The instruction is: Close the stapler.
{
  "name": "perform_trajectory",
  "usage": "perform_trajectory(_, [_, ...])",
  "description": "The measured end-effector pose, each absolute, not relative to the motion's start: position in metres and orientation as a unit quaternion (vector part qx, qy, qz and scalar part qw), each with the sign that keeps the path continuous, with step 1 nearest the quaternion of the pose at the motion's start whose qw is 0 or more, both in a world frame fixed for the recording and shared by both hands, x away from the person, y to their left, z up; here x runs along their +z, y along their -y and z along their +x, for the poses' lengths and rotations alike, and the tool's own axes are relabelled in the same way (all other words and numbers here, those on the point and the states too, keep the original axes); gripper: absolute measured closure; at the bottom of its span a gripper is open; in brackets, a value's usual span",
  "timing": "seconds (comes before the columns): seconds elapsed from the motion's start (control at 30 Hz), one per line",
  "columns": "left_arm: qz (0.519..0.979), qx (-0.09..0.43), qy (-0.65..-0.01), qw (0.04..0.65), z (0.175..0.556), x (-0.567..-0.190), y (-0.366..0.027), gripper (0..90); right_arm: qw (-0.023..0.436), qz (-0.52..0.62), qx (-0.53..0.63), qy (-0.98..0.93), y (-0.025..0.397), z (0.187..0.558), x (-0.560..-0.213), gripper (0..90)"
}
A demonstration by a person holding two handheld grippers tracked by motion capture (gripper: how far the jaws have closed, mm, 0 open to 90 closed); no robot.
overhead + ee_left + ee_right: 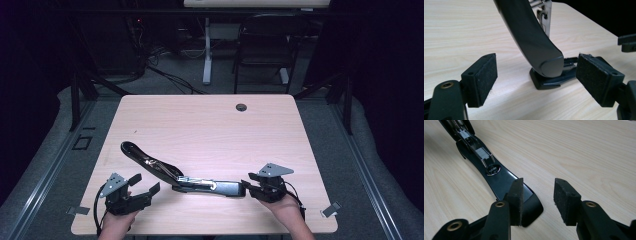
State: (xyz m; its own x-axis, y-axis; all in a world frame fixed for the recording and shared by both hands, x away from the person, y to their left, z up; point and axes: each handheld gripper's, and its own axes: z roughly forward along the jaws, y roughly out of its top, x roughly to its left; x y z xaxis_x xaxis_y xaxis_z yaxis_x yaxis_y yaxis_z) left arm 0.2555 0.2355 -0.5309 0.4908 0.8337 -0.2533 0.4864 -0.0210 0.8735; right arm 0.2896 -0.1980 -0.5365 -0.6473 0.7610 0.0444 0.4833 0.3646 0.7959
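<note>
My left tool gapes just short of the opened stapler; my right tool, also spread, overhangs its base end.

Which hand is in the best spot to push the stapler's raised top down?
Left. Its open tool sits just beside the stapler's raised top. The right tool is open at the flat base end.

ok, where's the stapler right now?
In the high view the stapler, swung open, lies on the near half of the table, between the open left tongs and right tongs.
</note>
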Motion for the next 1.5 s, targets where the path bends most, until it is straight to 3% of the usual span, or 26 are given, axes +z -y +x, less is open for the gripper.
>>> perform_trajectory(0.5, [0.649,0.196,-0.490,0.548,0.262,-0.512,-0.253,19.9,0.167,0.379,0.413,-0.811,0.197,0.289,-0.536,62.3])
perform_trajectory(1.13, [0.635,0.205,-0.485,0.565,0.279,-0.489,-0.254,23.8,0.160,0.377,0.413,-0.813,0.195,0.289,-0.537,63.2])
perform_trajectory(1.5, [0.624,0.221,-0.490,0.568,0.279,-0.487,-0.252,46.0,0.162,0.369,0.423,-0.812,0.191,0.287,-0.533,64.5])
